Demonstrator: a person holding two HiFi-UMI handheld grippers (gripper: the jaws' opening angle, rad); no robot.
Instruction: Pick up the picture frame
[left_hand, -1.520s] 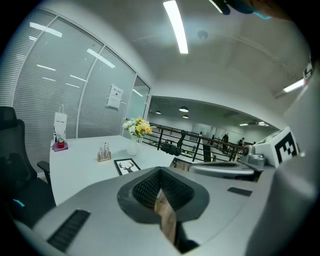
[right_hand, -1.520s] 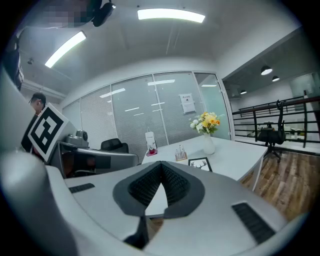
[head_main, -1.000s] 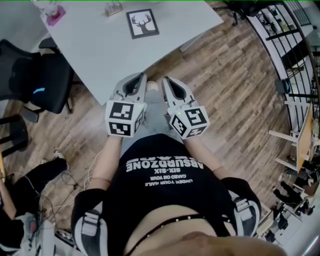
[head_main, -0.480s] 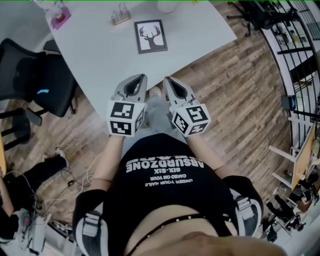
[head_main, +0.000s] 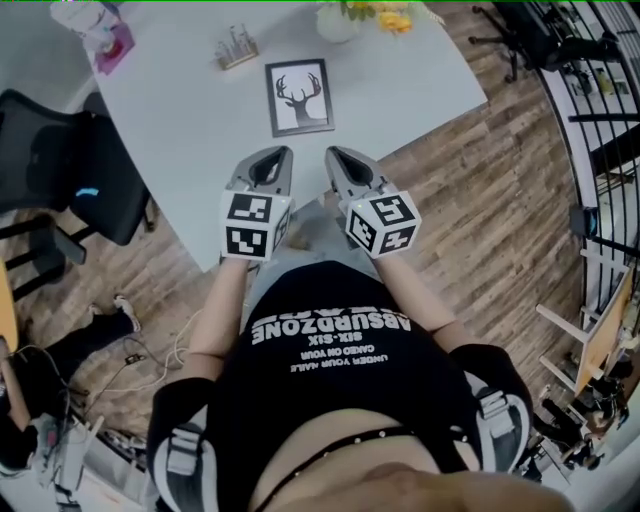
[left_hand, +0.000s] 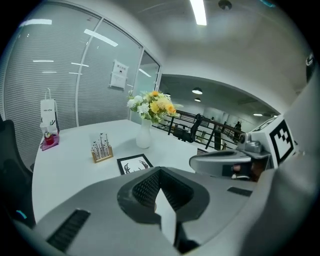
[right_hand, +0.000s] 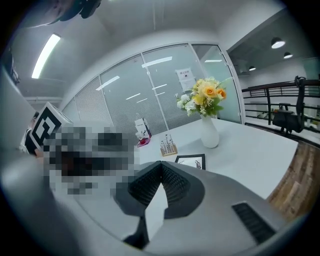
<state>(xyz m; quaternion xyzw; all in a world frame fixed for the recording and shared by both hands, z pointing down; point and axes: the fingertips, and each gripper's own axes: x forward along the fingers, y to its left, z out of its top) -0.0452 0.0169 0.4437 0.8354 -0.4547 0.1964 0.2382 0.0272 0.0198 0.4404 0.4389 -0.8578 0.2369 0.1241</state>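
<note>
The picture frame (head_main: 300, 97), black-edged with a deer silhouette, lies flat on the white table (head_main: 190, 120). It also shows small ahead in the left gripper view (left_hand: 134, 164) and the right gripper view (right_hand: 192, 161). My left gripper (head_main: 272, 158) and right gripper (head_main: 338, 158) are held side by side over the table's near edge, a short way from the frame. Both point at it. Both are shut, jaws meeting at a point with nothing between them.
A white vase of flowers (head_main: 340, 20) stands beyond the frame, and a small wooden holder (head_main: 235, 48) sits to its left. A pink-based paper bag (head_main: 108, 35) is at the far left corner. A black office chair (head_main: 70, 170) stands left of the table, and a railing (head_main: 590, 90) runs at the right.
Both grippers have moved forward together from over the floor to the table's near edge. The frame now lies nearer to them in the head view. Jaws stayed shut.
</note>
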